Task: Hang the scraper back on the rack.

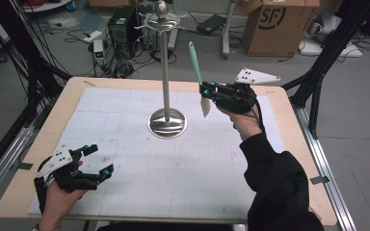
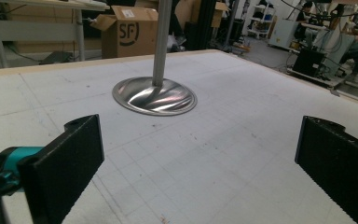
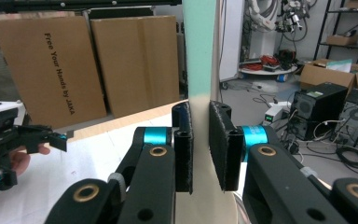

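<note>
A steel stand [image 1: 165, 72] with hooks at its top rises from a round base [image 1: 167, 123] at the table's middle back. My right gripper [image 1: 205, 90] hangs in the air just right of the pole, shut on a spatula [image 1: 194, 57] held upright, mint handle up and pale blade down. In the right gripper view the pads clamp the spatula [image 3: 199, 60] where handle meets blade, at my right gripper [image 3: 200, 144]. My left gripper [image 1: 100, 160] rests at the near left, open and empty. Between its wide jaws [image 2: 200, 168] I see the stand's base [image 2: 154, 95].
A white gridded mat [image 1: 139, 183] covers the wooden table [image 1: 53, 120]. Beyond the far edge lie cables, a black computer case [image 1: 123, 26] and a cardboard box [image 1: 279, 24] on the floor. Black frame posts stand at both sides.
</note>
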Demonstrator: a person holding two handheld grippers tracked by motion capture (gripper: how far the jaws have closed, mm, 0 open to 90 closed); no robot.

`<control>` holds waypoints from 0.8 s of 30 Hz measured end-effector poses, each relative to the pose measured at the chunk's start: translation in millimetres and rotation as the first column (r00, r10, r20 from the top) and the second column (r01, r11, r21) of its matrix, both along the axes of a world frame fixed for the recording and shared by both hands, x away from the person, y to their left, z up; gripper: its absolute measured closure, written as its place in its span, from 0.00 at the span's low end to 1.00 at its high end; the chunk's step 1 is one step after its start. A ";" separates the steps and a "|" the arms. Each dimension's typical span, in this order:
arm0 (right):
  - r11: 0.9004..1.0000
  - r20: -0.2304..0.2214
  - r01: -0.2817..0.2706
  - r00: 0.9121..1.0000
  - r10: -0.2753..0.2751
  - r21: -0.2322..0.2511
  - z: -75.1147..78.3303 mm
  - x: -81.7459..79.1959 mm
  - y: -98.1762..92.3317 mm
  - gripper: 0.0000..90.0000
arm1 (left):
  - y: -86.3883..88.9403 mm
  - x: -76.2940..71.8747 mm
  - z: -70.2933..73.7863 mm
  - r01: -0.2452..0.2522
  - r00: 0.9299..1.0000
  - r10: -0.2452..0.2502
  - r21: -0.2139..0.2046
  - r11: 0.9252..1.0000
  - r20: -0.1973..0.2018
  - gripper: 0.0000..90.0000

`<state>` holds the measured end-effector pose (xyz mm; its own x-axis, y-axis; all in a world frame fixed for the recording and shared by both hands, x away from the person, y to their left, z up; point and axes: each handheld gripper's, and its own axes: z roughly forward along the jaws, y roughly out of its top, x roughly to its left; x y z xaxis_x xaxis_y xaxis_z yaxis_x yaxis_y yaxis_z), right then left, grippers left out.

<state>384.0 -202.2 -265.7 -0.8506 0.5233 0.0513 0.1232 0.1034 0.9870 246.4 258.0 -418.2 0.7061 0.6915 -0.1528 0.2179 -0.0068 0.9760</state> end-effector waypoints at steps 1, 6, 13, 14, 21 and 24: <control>1.000 0.000 0.000 1.000 0.000 0.000 0.0 0.0 0.0 0.89 | 0.2 -0.1 0.0 0.000 1.000 0.000 0.000 1.000 0.000 0.02; 1.000 0.015 0.014 1.000 -0.014 0.006 6.7 6.9 3.6 0.89 | 1.3 -0.9 0.5 -0.001 1.000 0.001 -0.003 1.000 -0.001 0.02; 1.000 0.018 0.027 0.999 -0.027 0.005 8.5 11.4 6.1 0.89 | 2.7 -1.7 0.0 -0.006 1.000 0.006 -0.002 1.000 -0.005 0.02; 0.999 0.027 0.033 0.999 -0.033 0.004 9.0 12.6 6.6 0.89 | 2.8 -1.8 -0.3 -0.005 1.000 0.005 0.000 1.000 -0.007 0.02; 0.999 0.036 0.041 0.998 -0.042 0.019 13.4 15.2 8.7 0.89 | 1.1 -2.4 -1.0 0.003 1.000 -0.003 0.004 1.000 -0.011 0.02; 0.999 0.039 0.043 0.998 -0.044 0.021 13.1 16.0 9.7 0.89 | 0.2 -2.7 -1.5 0.006 1.000 -0.006 0.007 1.000 -0.012 0.02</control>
